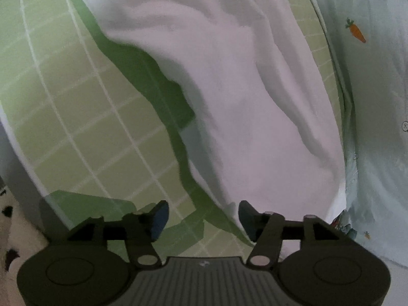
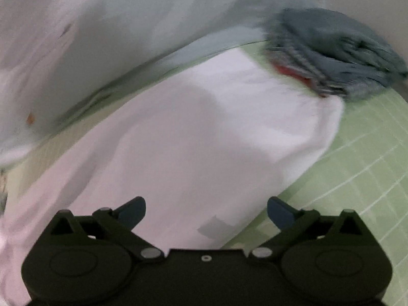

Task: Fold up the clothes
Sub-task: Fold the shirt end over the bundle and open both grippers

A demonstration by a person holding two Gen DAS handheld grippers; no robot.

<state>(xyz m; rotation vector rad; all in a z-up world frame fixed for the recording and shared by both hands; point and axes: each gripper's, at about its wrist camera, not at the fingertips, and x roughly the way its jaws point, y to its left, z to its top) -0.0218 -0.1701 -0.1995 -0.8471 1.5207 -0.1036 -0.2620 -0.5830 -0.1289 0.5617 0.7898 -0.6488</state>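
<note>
Jaws of the left gripper (image 1: pixel 204 219) spread wide, nothing between them, hovering over the near edge of a white garment (image 1: pixel 229 97). Right gripper (image 2: pixel 206 215) likewise parted and empty above the same white garment (image 2: pixel 204 132). Lies spread, rumpled in long soft folds, on a green grid-lined mat (image 1: pixel 76 117). Looks thin, light, limp and matte; likely to sag and bunch when lifted, so best pinched at an edge or corner, both sides together. Whether already partly folded, cannot tell. Farther off, a pale carrot-printed sheet (image 1: pixel 377 76) along the mat's far side, and a crumpled grey-blue cloth (image 2: pixel 331 48) with a red patch, touching the garment's far corner.
</note>
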